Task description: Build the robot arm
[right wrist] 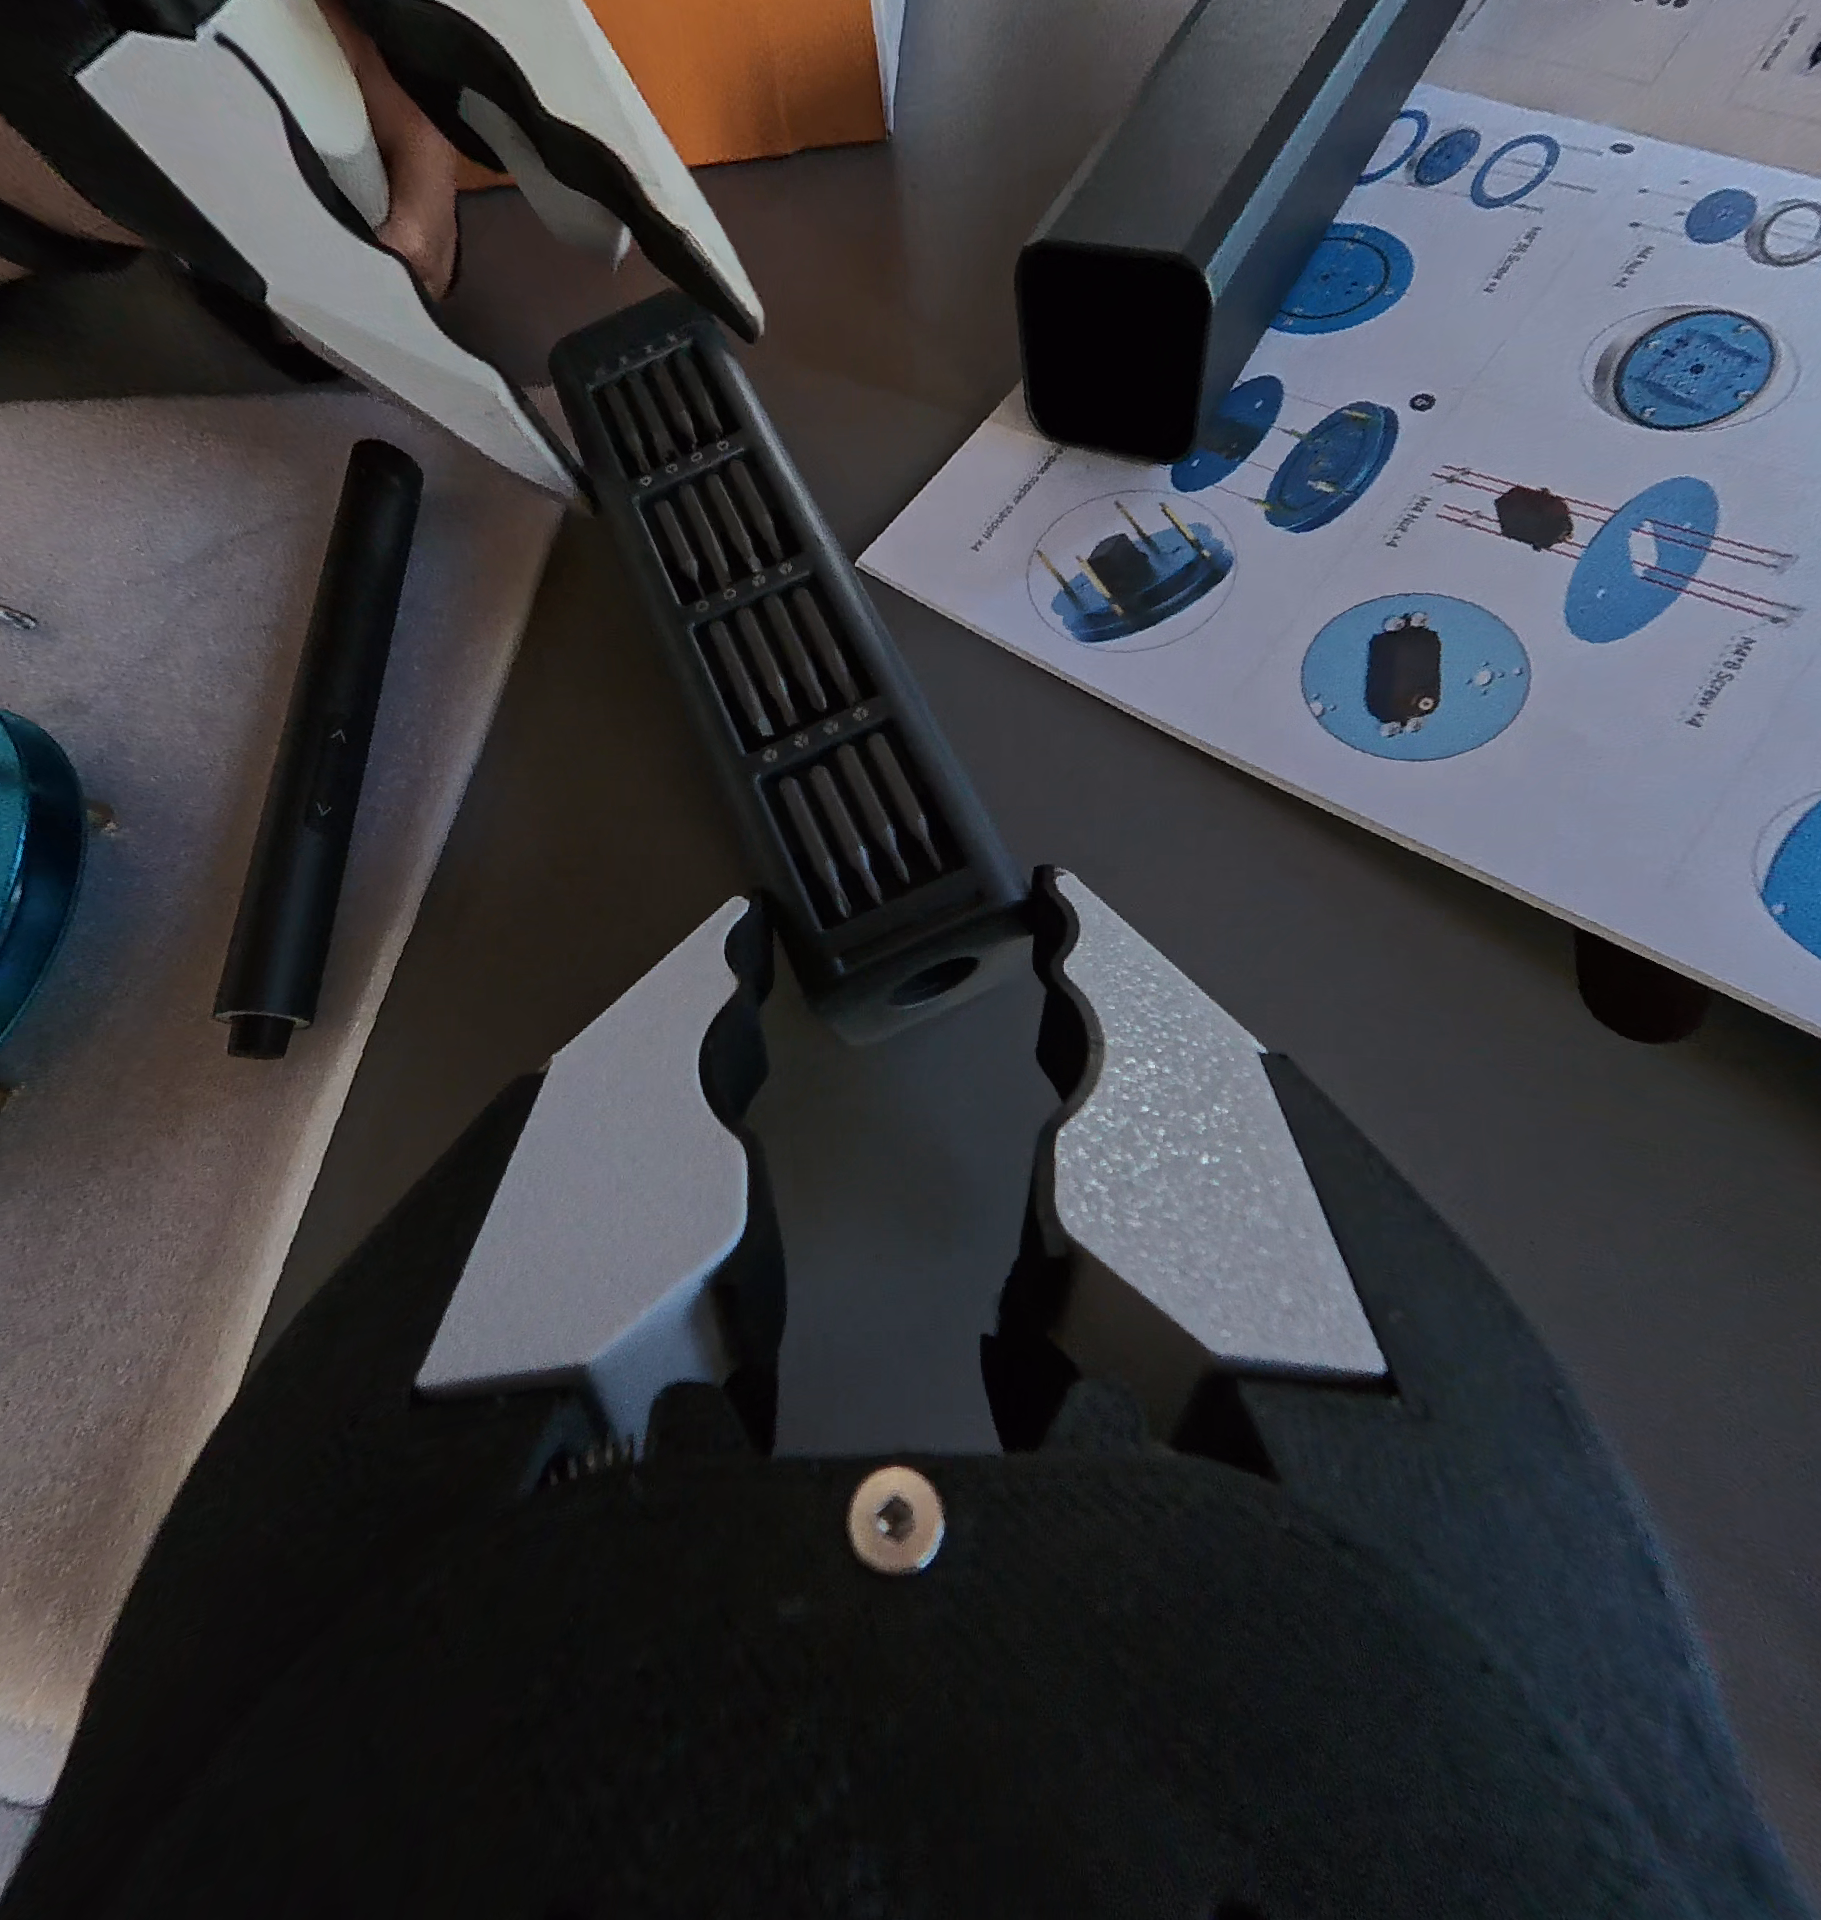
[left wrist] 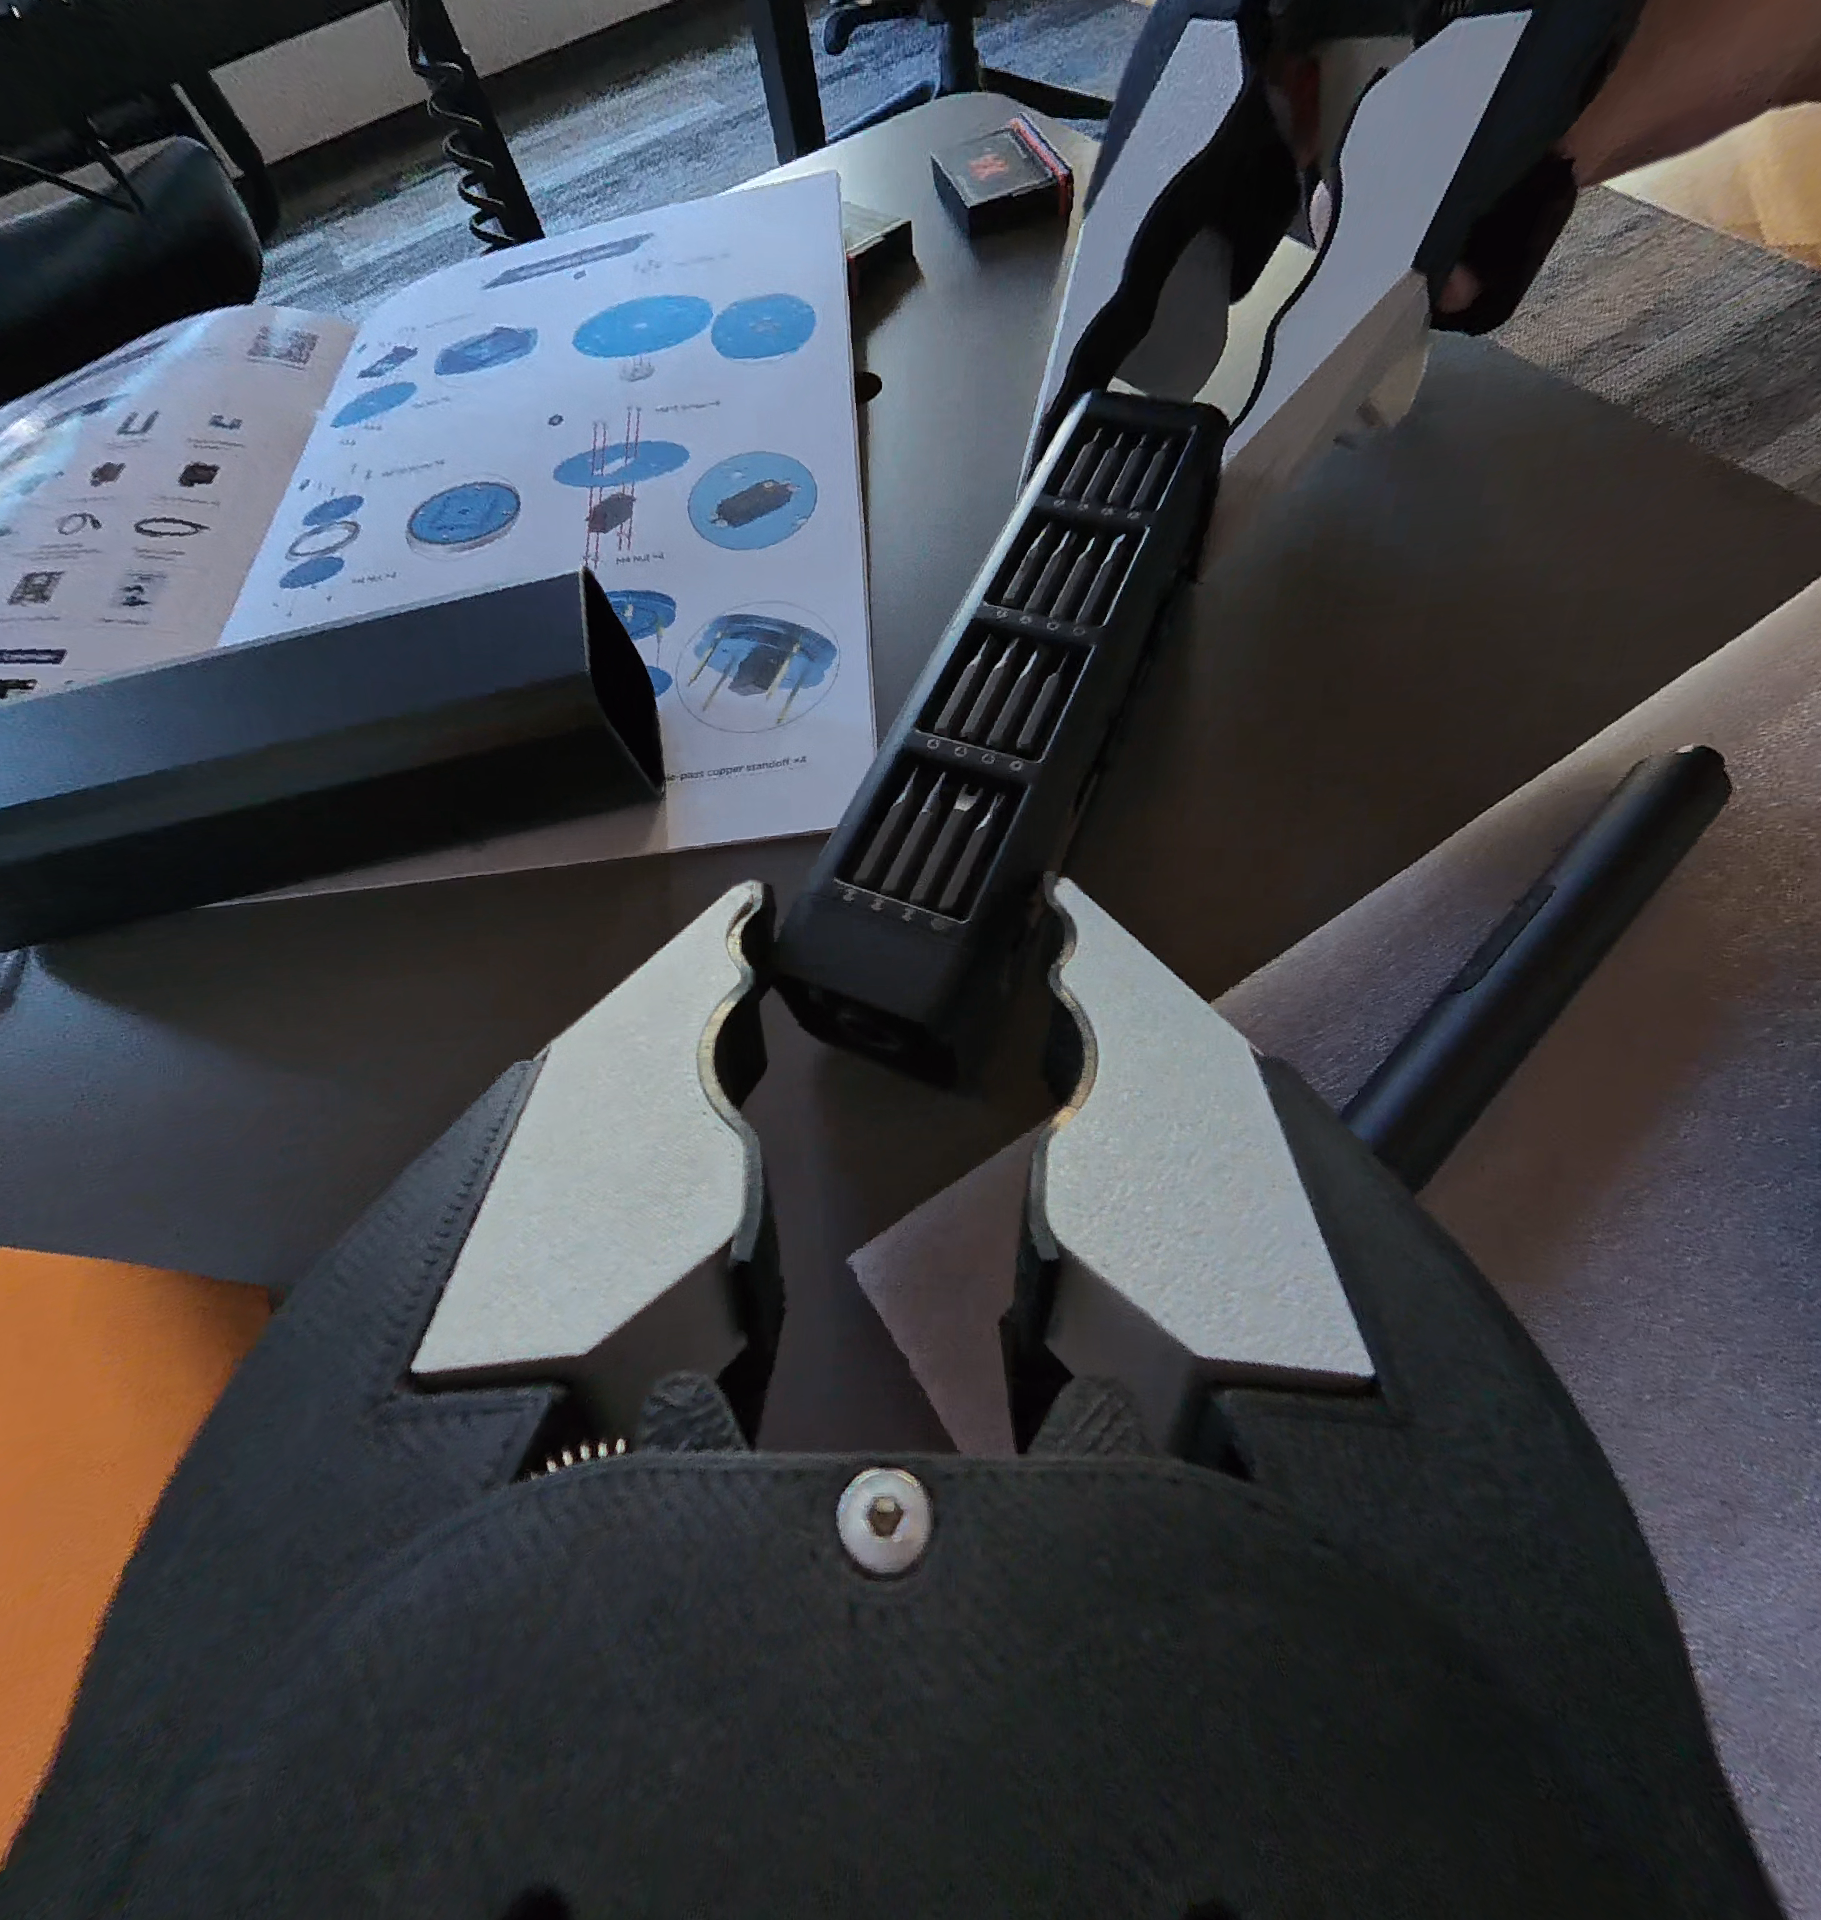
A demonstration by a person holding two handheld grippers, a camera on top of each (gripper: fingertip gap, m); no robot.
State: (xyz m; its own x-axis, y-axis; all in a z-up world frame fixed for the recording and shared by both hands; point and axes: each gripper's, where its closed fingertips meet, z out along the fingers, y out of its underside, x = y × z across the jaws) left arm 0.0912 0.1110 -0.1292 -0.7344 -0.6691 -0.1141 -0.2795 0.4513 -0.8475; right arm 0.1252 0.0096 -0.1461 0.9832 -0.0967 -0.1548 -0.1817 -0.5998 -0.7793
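A long black bit tray point(left wrist: 1031, 644) with several rows of screwdriver bits lies along the dark table point(left wrist: 1405, 623). My left gripper point(left wrist: 906, 914) has its fingers closed on the tray's near end. My right gripper point(right wrist: 890, 904) is closed on the opposite end of the same tray point(right wrist: 771, 634). Each gripper also shows at the tray's far end in the other view: the right gripper point(left wrist: 1197, 416) and the left gripper point(right wrist: 662, 405). I cannot tell whether the tray rests on the table or is raised.
A black screwdriver handle point(right wrist: 314, 727) lies on a grey mat point(right wrist: 158, 1195) beside the tray. A dark empty sleeve case point(right wrist: 1228, 208) rests on a printed instruction sheet point(right wrist: 1508, 540). A blue round metal part point(right wrist: 2, 883), an orange sheet point(left wrist: 75, 1507) and a small black box point(left wrist: 999, 177) are nearby. From the left gripper's tips to the black screwdriver handle point(right wrist: 314, 727) is close to 8 cm. It turns up in the left wrist view point(left wrist: 1505, 1024) as well.
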